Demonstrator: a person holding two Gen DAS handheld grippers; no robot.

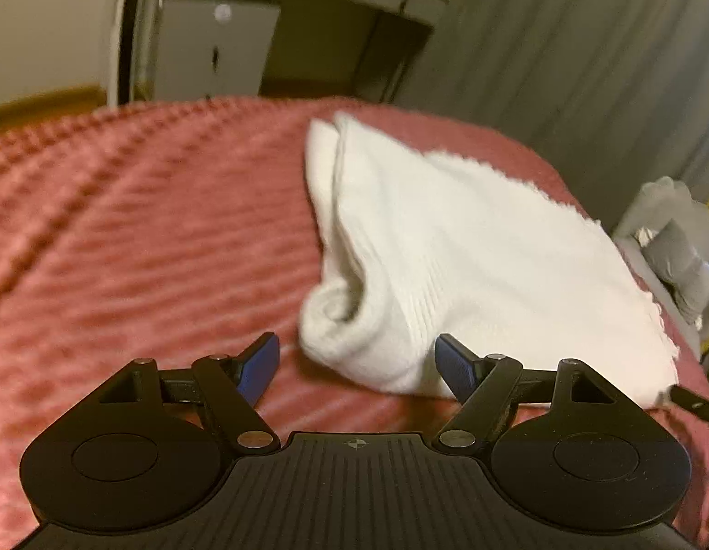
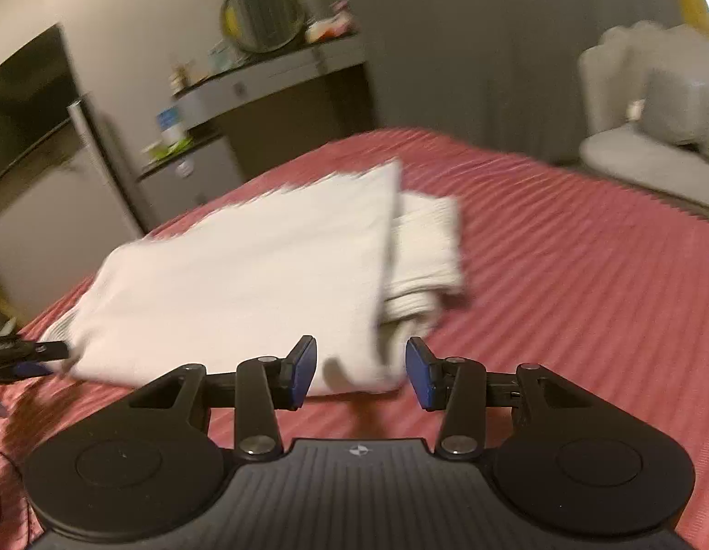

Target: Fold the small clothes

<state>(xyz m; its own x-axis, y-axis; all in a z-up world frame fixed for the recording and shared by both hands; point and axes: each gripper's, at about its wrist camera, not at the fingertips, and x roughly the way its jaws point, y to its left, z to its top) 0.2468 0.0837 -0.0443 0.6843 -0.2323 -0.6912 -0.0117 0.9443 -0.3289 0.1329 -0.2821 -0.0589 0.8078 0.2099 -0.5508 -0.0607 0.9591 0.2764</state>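
A white knit garment (image 1: 446, 247) lies folded on the pink ribbed bedspread (image 1: 148, 229), its rolled near edge just ahead of my left gripper (image 1: 357, 362). The left gripper is open, its blue pads (image 1: 263, 366) wide apart, nothing between them. In the right wrist view the same garment (image 2: 244, 275) lies ahead and to the left, on the bedspread (image 2: 561, 275). My right gripper (image 2: 361, 373) is open with the garment's near corner just beyond its pads. The left gripper's tip (image 2: 29, 350) shows at the garment's left edge; the right gripper's tip (image 1: 694, 401) shows at its right edge.
A grey desk with drawers (image 1: 226, 46) and a shelf stand beyond the bed. A round mirror (image 2: 263, 13) sits on the desk top. A grey chair with cushions (image 2: 652, 114) stands at the right of the bed. Grey curtains (image 1: 584, 46) hang behind.
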